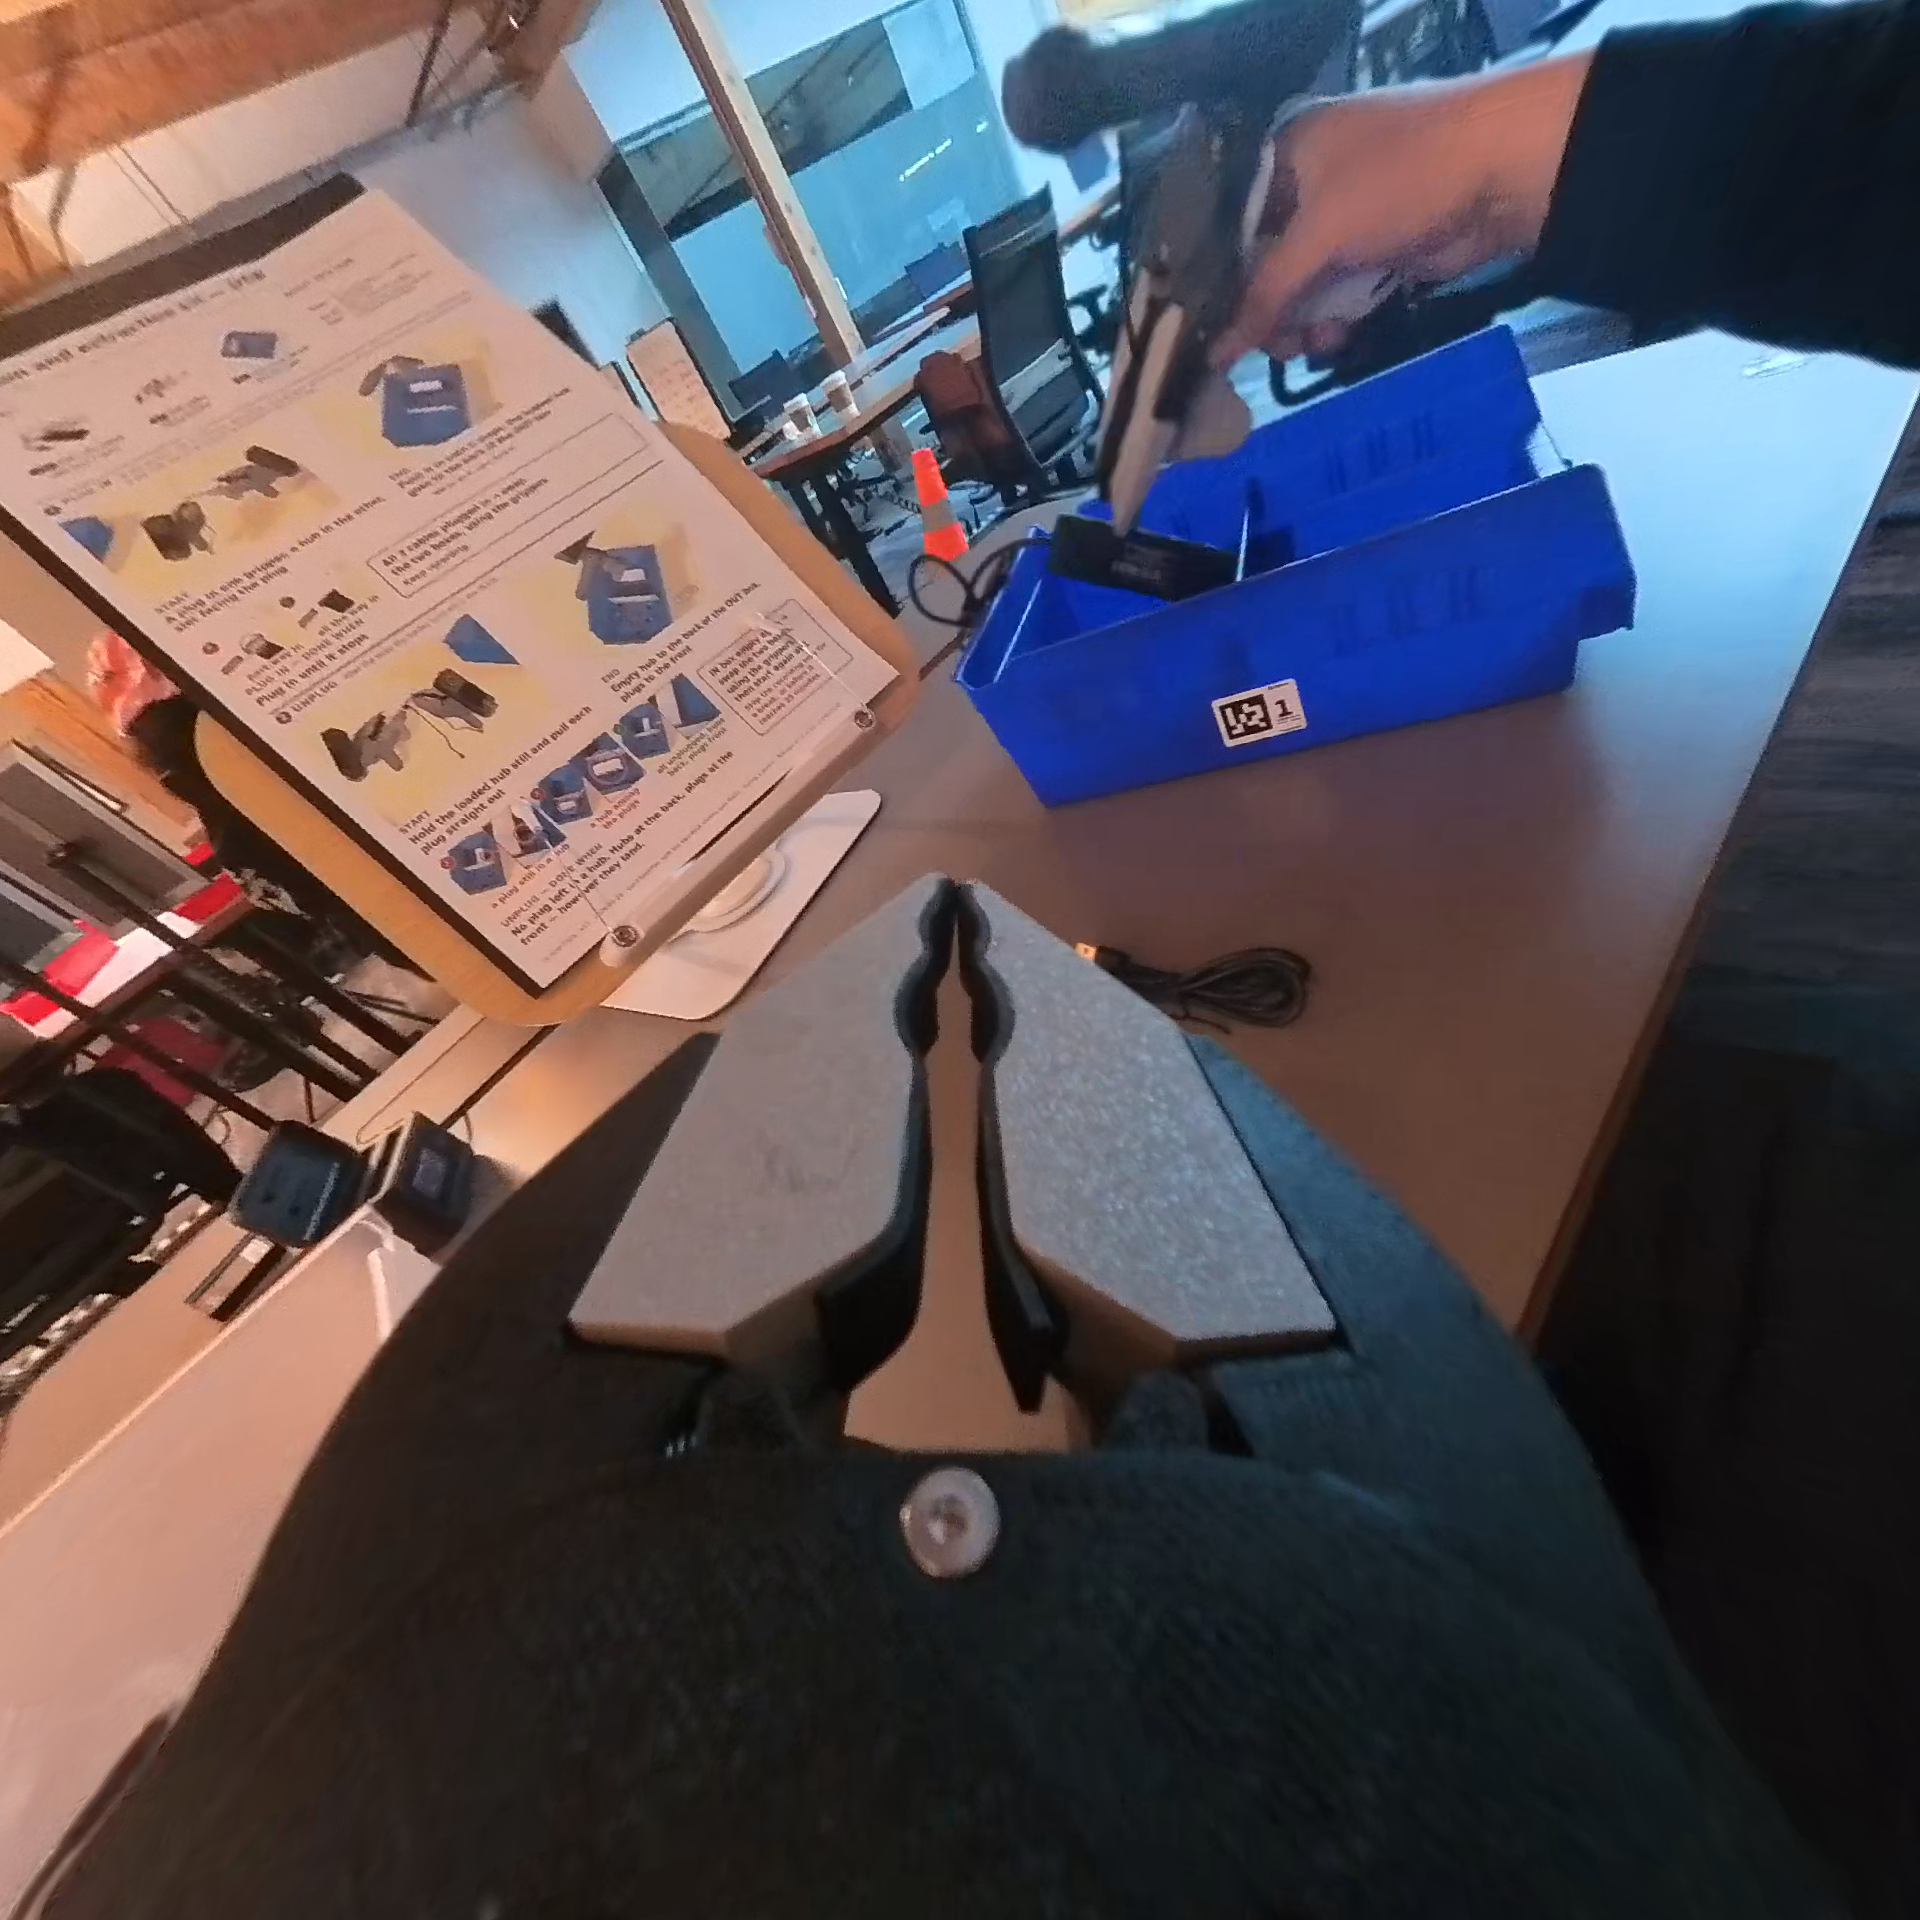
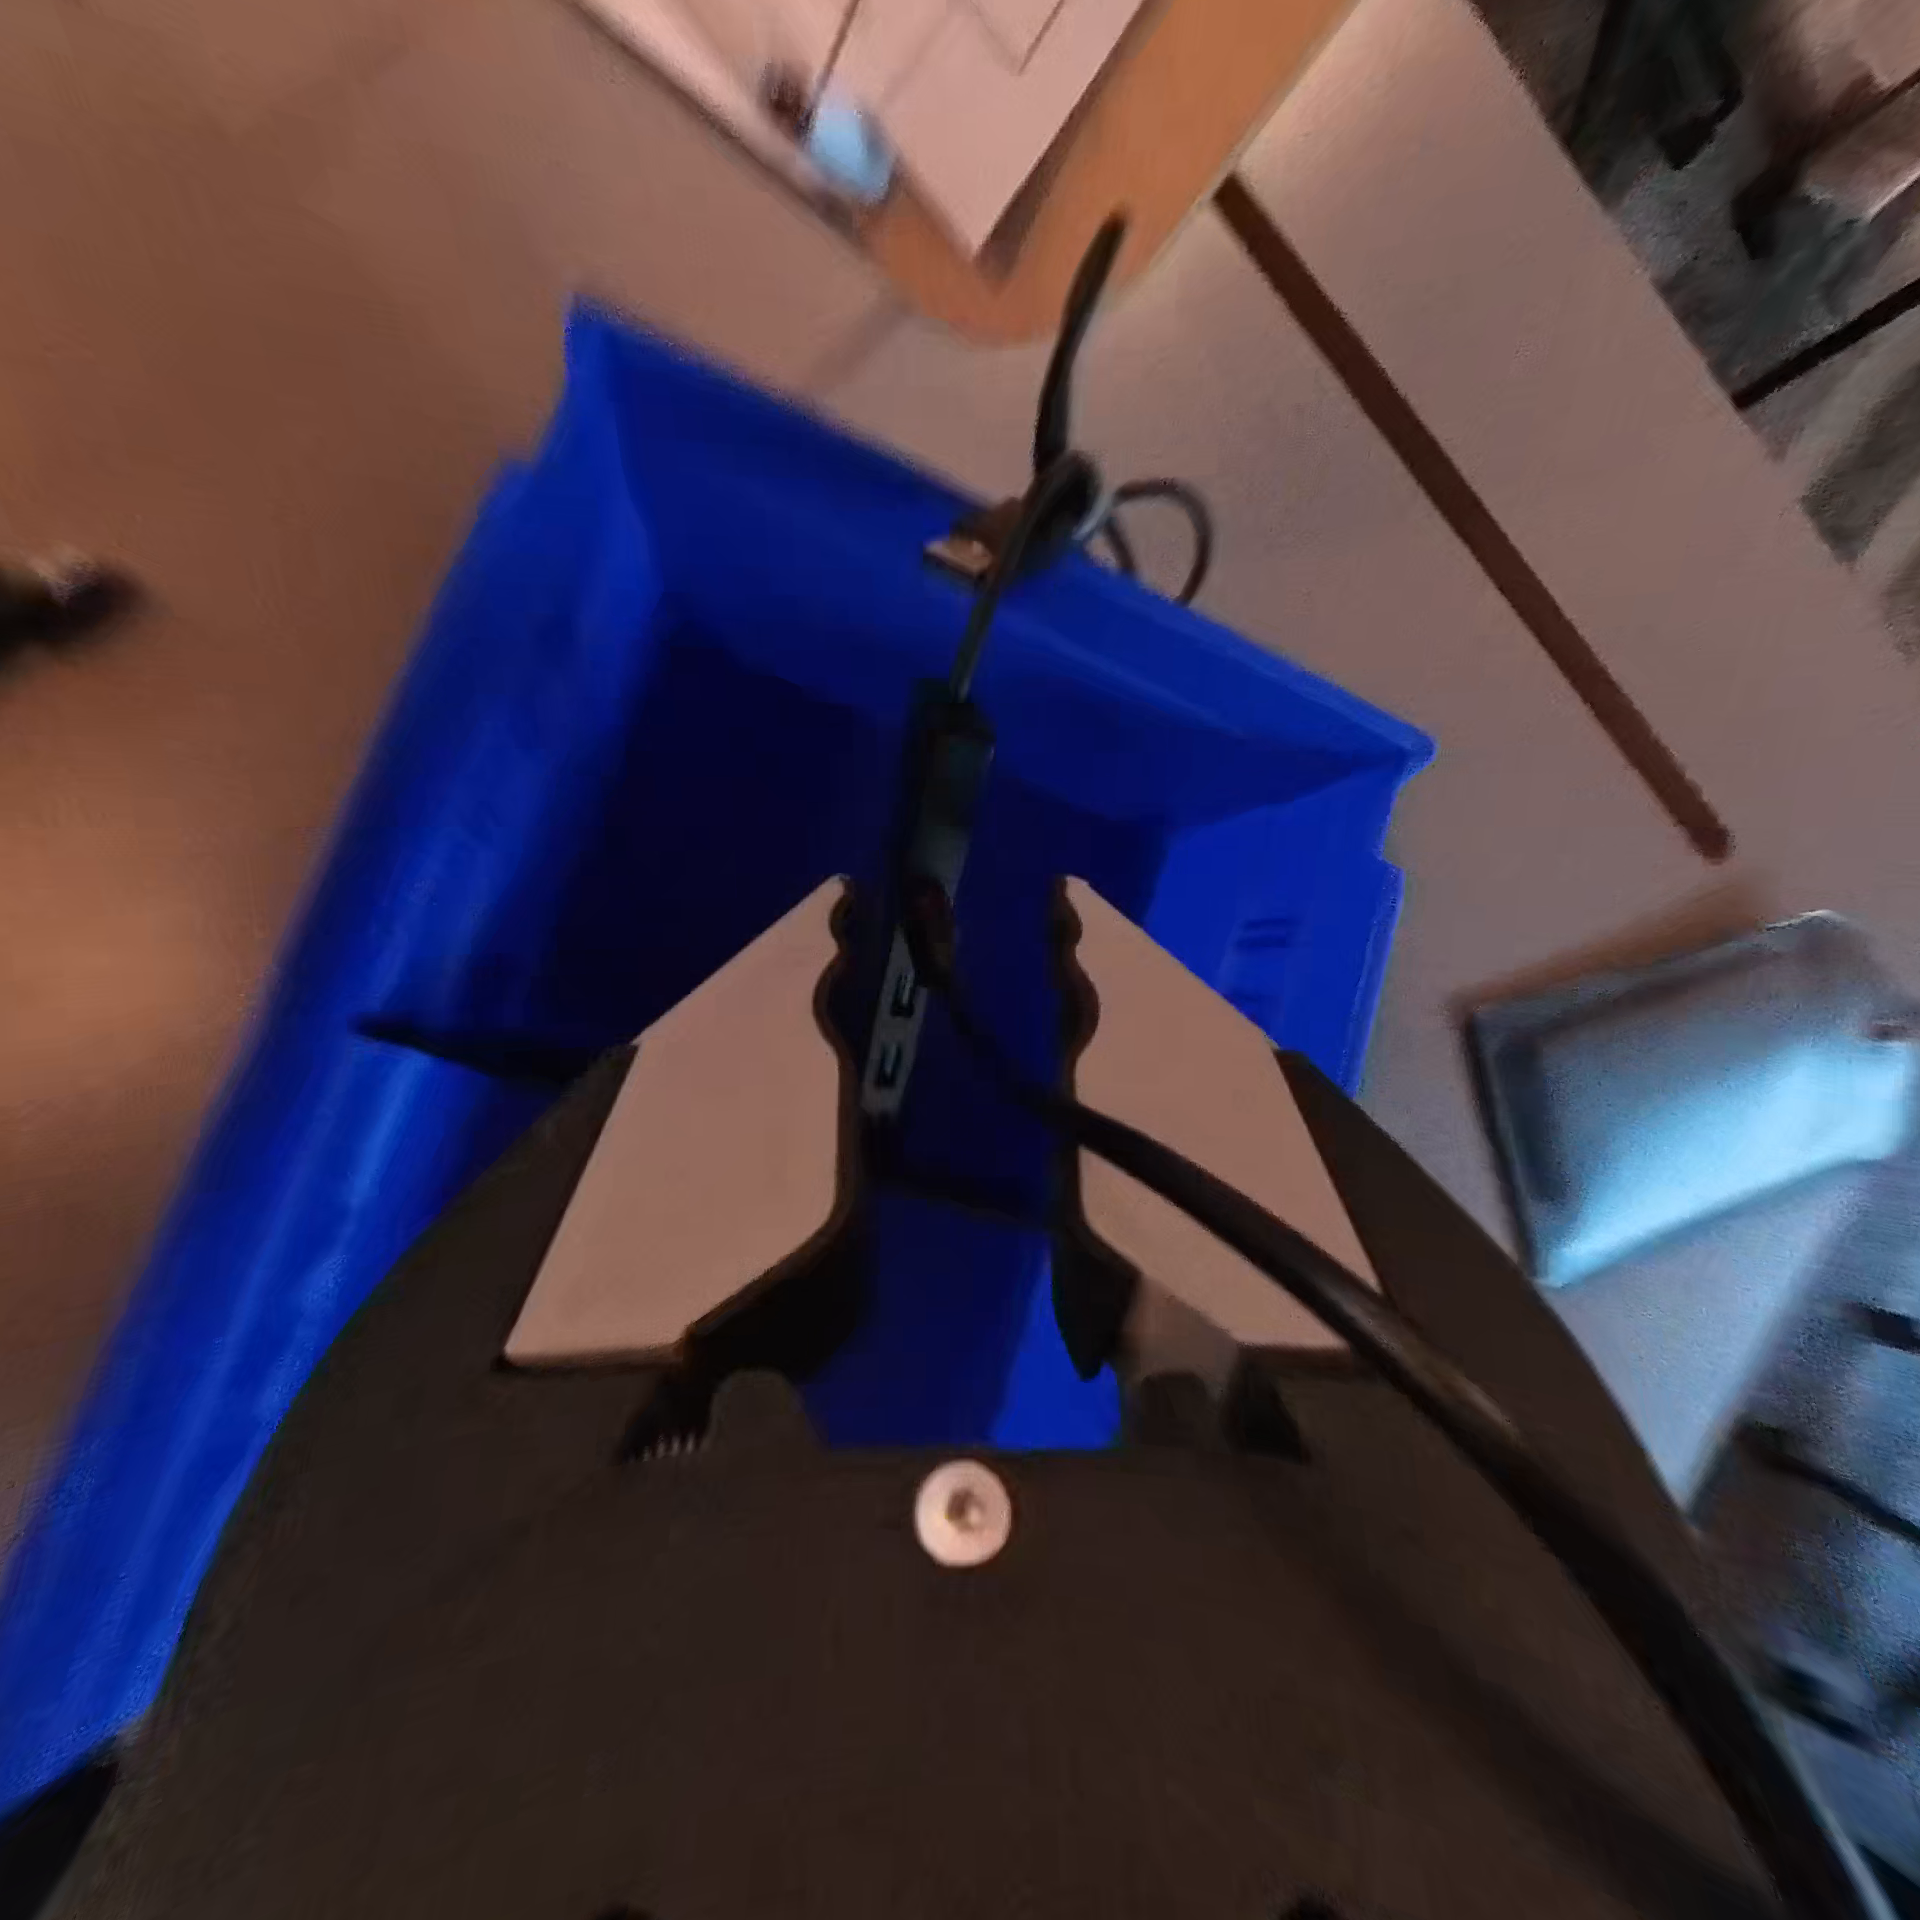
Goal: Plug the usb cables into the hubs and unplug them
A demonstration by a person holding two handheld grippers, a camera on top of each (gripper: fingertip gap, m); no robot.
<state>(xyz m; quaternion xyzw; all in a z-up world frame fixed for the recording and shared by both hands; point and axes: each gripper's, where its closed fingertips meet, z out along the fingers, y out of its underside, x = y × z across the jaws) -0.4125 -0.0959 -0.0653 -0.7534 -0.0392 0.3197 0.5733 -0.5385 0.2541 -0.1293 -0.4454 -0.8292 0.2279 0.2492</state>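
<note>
A blue divided bin (image 1: 1351, 634) stands on the table. A black USB hub (image 1: 1143, 556) stands tilted in its left compartment. My right gripper (image 1: 1130, 494), held by a hand, reaches down into the bin at the hub. In the right wrist view the right gripper (image 2: 956, 883) is open, with the hub (image 2: 914, 935) edge-on between the fingers, against the left one. The hub's cord runs over the bin rim (image 2: 1195, 675), its plug (image 2: 956, 551) on the rim. My left gripper (image 1: 956, 894) is shut and empty above the table. A coiled black USB cable (image 1: 1231, 982) lies just beyond it.
An instruction board (image 1: 416, 582) on a white stand stands at the left of the table. Two small black blocks (image 1: 301, 1195) sit at the table's left edge. The table's right edge (image 1: 1662, 987) drops to dark floor. A thick black cable (image 2: 1247, 1195) crosses my right finger.
</note>
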